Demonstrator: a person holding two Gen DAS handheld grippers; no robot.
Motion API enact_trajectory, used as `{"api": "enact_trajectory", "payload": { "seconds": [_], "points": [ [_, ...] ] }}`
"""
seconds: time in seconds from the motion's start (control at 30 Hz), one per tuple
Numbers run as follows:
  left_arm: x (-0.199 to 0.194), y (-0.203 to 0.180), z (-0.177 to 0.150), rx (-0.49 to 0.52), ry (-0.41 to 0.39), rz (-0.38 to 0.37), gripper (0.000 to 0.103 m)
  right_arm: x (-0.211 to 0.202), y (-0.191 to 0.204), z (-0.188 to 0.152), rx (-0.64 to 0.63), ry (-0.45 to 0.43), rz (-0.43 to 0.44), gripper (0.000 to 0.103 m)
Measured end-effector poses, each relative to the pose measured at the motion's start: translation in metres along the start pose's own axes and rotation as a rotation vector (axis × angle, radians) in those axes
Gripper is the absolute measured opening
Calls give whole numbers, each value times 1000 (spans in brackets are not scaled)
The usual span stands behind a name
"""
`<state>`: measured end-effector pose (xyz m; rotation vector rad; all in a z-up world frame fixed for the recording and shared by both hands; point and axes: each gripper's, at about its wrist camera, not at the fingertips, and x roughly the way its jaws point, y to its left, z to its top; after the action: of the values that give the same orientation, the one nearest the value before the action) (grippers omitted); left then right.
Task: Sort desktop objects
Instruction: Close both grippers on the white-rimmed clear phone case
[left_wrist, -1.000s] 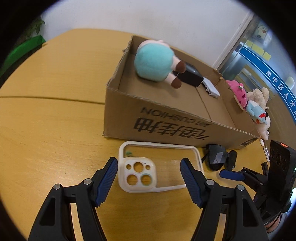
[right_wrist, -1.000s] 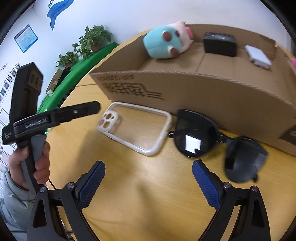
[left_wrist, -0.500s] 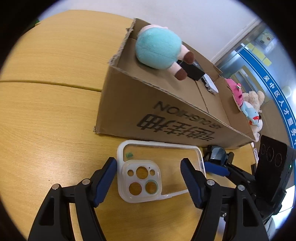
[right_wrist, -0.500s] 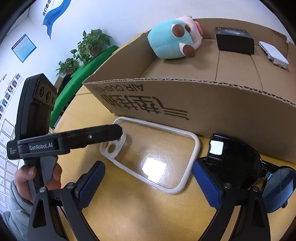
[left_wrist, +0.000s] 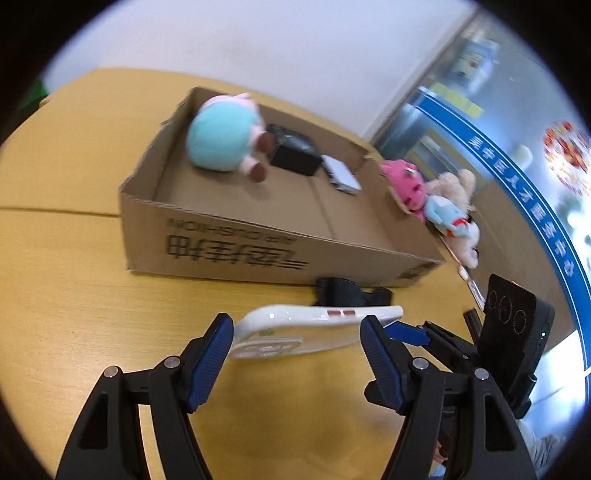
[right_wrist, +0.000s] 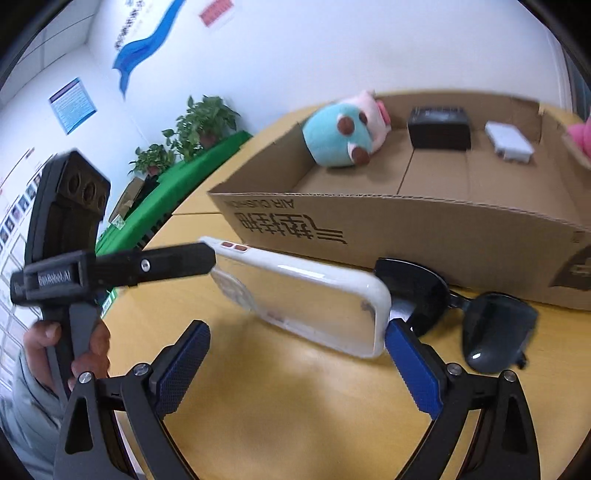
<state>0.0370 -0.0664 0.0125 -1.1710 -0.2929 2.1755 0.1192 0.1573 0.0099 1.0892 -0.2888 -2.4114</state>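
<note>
A clear white phone case (left_wrist: 306, 330) (right_wrist: 306, 295) is lifted off the wooden table and tilted, held by its two ends. My left gripper (left_wrist: 295, 339) spans the case, its pads against both ends; one left finger (right_wrist: 166, 264) touches the case's camera end. My right gripper (right_wrist: 295, 354) is wide open, its right pad (right_wrist: 410, 358) at the case's near corner, the left pad clear of it. Black sunglasses (right_wrist: 461, 306) (left_wrist: 347, 291) lie on the table in front of the cardboard box (right_wrist: 406, 221) (left_wrist: 258, 236).
The box holds a teal and pink plush (left_wrist: 229, 138) (right_wrist: 343, 136), a black box (left_wrist: 295, 155) (right_wrist: 439, 127) and a white flat device (left_wrist: 341, 177) (right_wrist: 509, 138). More plush toys (left_wrist: 432, 203) lie past the box's right end. Plants (right_wrist: 192, 129) stand beyond the table.
The phone case, flat on the table before, is now raised and tilted between the left gripper's fingers. Both views have swung upward.
</note>
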Motion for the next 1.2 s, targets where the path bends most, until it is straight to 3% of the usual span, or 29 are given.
{"api": "enact_trajectory", "payload": {
  "seconds": [0.27, 0.5, 0.67, 0.83, 0.97, 1.0, 1.03, 1.1, 1.17, 1.2],
  "points": [
    [13, -1, -25, -24, 86, -37, 70, -26, -7, -37, 1, 27, -27, 97],
    [21, 13, -48, -67, 170, 70, 70, -29, -24, -46, 30, 49, -126, 95],
    [24, 18, -64, -111, 213, 113, 70, -17, -21, -44, -26, 83, -200, 74],
    [28, 11, -73, -102, 231, 126, 70, -2, -20, -50, -57, 152, -244, 40],
    [31, 2, -75, -70, 234, 152, 69, 1, -19, -49, -78, 156, -298, 32],
    [32, 0, -75, -58, 237, 154, 63, 1, -19, -49, -83, 158, -301, 27],
    [33, -2, -75, -49, 241, 154, 48, 1, -20, -50, -82, 160, -299, 20],
    [36, -9, -76, -15, 247, 181, 43, -1, -21, -51, -72, 157, -285, 13],
    [38, -12, -77, -1, 245, 204, 38, -3, -22, -52, -53, 150, -283, 12],
    [37, -11, -77, -6, 243, 218, 29, -4, -24, -52, -43, 148, -282, 11]
  ]
}}
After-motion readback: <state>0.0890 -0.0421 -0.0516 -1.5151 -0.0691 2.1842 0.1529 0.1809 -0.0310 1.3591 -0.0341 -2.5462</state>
